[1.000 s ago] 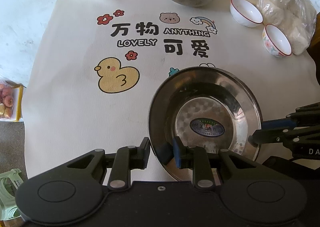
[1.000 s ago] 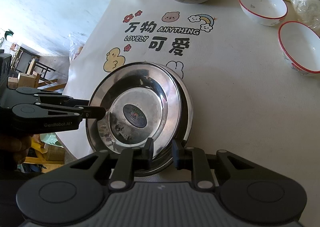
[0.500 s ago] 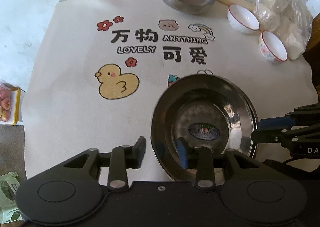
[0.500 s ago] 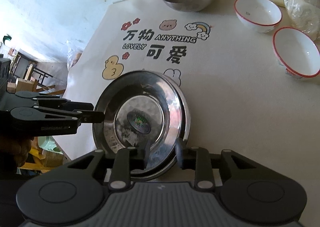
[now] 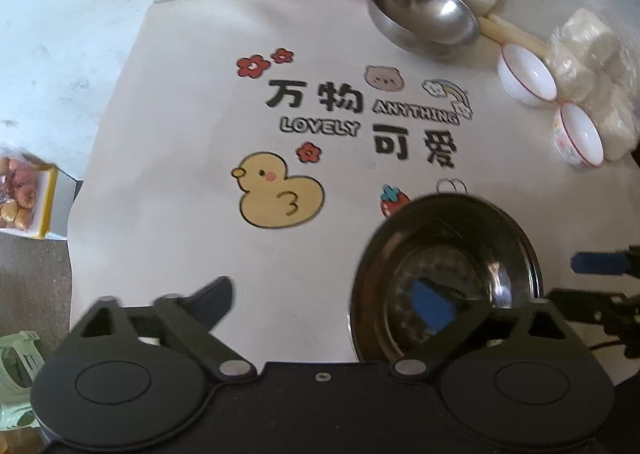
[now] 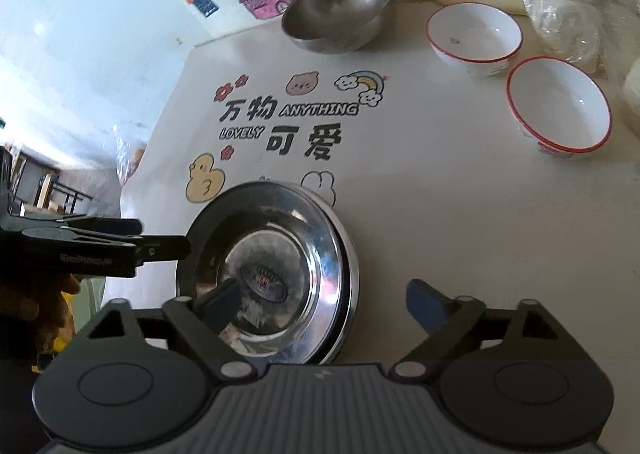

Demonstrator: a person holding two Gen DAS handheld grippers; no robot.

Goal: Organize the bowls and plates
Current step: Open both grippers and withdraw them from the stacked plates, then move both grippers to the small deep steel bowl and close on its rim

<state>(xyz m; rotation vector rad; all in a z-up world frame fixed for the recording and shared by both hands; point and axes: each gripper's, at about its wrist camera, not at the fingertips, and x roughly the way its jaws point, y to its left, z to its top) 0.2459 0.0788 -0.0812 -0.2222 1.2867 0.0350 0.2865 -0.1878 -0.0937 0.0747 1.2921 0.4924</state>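
Left wrist view: left gripper (image 5: 325, 296) has just been opening, jaws now spread wide, nothing gripped; its right finger hangs over the steel plates (image 5: 444, 278), the plates' near-left rim sits between the fingers w/o pad contact, left finger over bare tablecloth (image 5: 180, 193). Plates lie stacked on the cloth near the front edge, just below the strawberry print. Far side: steel bowl (image 5: 424, 15), then two white red-rimmed bowls (image 5: 527, 75) & (image 5: 579, 135) just beside a plastic bag (image 5: 592, 65). Right gripper's tips (image 5: 596, 278) show at the right edge, beside the plates. Right wrist view: right gripper (image 6: 320, 300) also just been opening, jaws wide apart, holding nothing; left finger over the plate stack (image 6: 276, 246), right finger over bare cloth, near-right rim between them, untouched. Left gripper (image 6: 160, 244) comes in from the left, tip at the stack's left rim; contact can't tell. Steel bowl (image 6: 338, 13) & both white bowls (image 6: 474, 33), (image 6: 560, 109) stand well apart from the stack.
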